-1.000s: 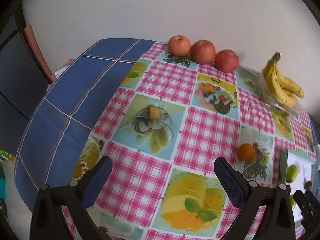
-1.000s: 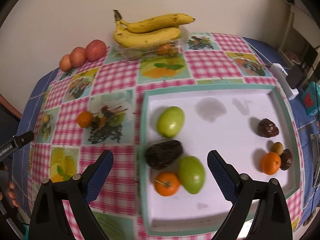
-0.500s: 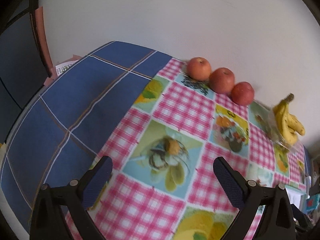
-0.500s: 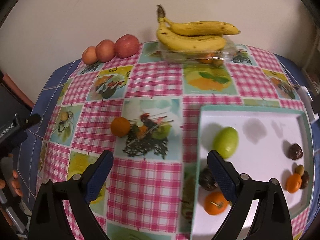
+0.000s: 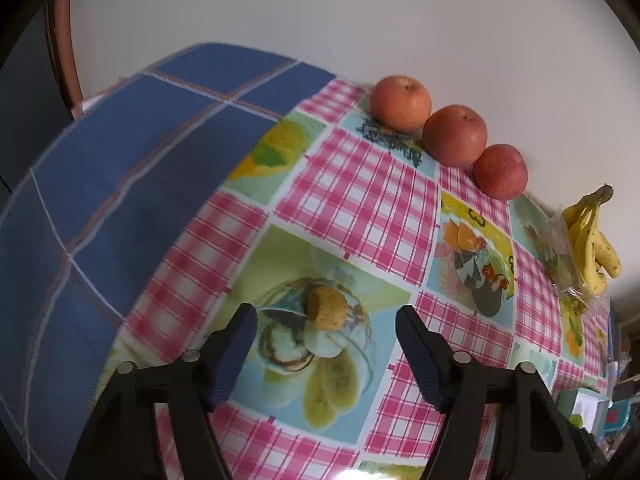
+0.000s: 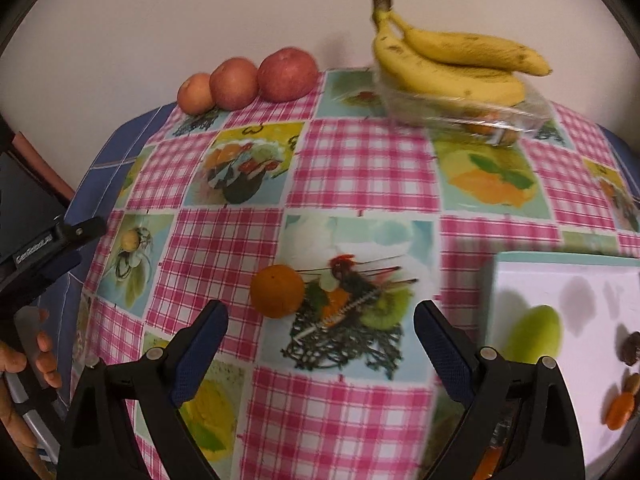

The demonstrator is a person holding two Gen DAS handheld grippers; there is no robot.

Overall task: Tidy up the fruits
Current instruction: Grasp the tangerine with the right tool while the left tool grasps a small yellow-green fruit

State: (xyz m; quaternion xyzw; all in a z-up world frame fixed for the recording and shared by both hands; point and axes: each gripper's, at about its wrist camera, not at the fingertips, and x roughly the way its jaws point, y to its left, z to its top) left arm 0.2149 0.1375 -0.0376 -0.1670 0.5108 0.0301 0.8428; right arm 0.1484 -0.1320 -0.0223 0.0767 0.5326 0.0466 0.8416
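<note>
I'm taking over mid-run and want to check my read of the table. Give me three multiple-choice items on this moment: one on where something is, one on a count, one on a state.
1. Where is the small brownish-yellow fruit?
A. in the white tray
B. on the tablecloth, ahead of the left gripper, between its fingers' lines
C. beside the bananas

2. How many apples stand in a row by the wall?
A. two
B. three
C. five

3. What state is the right gripper in?
A. open, holding nothing
B. shut on the orange
C. shut on a banana

Answers:
1 B: the left wrist view shows it on the tablecloth just beyond the left gripper.
2 B: three stand side by side.
3 A: its jaws stand wide apart, and the orange lies on the cloth ahead, untouched.
</note>
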